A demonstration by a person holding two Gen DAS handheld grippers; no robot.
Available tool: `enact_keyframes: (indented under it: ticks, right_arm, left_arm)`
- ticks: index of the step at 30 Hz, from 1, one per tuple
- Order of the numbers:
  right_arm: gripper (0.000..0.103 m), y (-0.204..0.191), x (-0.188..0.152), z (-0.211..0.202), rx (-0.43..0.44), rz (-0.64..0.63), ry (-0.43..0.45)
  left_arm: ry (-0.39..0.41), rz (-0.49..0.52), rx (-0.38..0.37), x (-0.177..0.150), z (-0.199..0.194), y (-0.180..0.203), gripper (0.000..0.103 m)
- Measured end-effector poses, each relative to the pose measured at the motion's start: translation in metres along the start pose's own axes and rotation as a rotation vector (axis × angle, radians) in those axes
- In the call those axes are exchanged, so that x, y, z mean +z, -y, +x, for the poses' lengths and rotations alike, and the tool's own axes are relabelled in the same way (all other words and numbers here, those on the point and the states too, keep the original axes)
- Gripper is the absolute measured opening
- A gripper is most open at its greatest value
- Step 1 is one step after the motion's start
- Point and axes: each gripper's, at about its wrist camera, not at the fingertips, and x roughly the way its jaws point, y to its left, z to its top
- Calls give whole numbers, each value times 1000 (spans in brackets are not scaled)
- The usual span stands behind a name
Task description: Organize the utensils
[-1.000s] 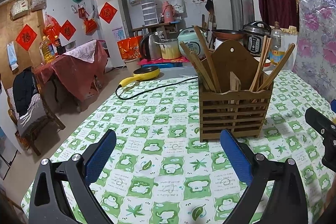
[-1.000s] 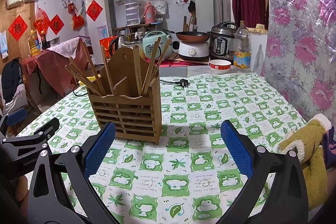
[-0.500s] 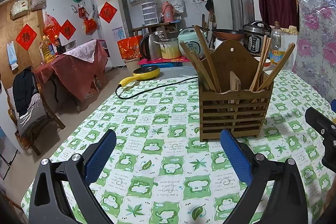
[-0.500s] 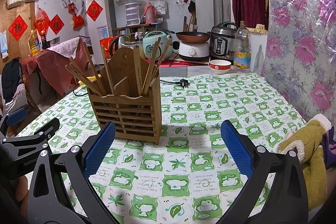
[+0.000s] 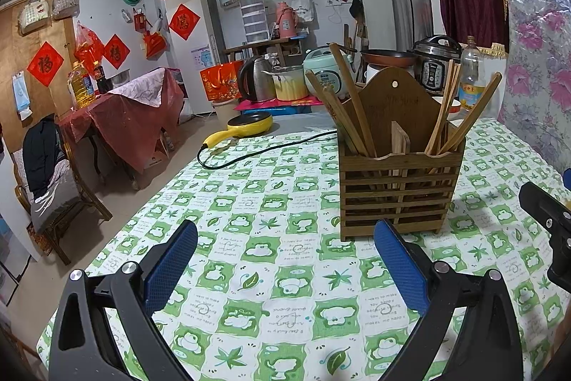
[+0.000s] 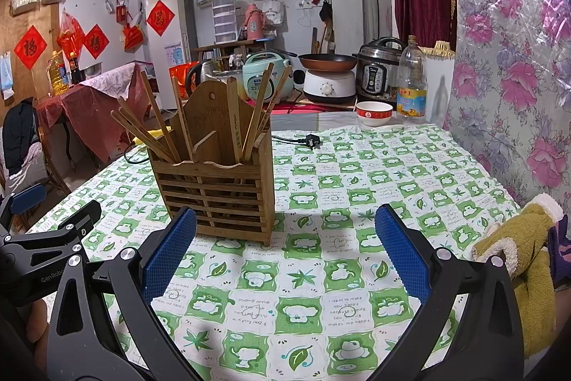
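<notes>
We could not see the chopsticks' (image 5: 357,116) lower ends inside the slatted holder (image 5: 399,188). Left gripper (image 5: 285,259) and right gripper (image 6: 285,249) hung spread, empty, over the green-checked tablecloth (image 6: 357,181).

1. "GenRobo", cut off at the edge, in white on the black body of the left gripper (image 6: 50,252)
2. "I want to make you happy", repeated on white squares of the tablecloth (image 6: 344,306), some printed upside down
3. The character 福 on red diamond papers (image 5: 45,63) on the wooden wall
4. A character on the fridge's red diamond (image 5: 184,21), not surely legible
</notes>
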Motion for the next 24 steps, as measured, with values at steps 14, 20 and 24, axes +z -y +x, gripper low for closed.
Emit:
enact_keyframes:
  ticks: [14,20,24]
  right_arm:
    - [97,0,0,0,-1,-1,1]
    - [97,0,-1,0,-1,-1,1]
    - [97,0,-1,0,-1,-1,1]
  left_arm:
    - [-1,2,-1,0,0,1,97]
    - [-1,-1,0,0,0,0,97]
    - [-15,-12,-8,0,1,-1,97]
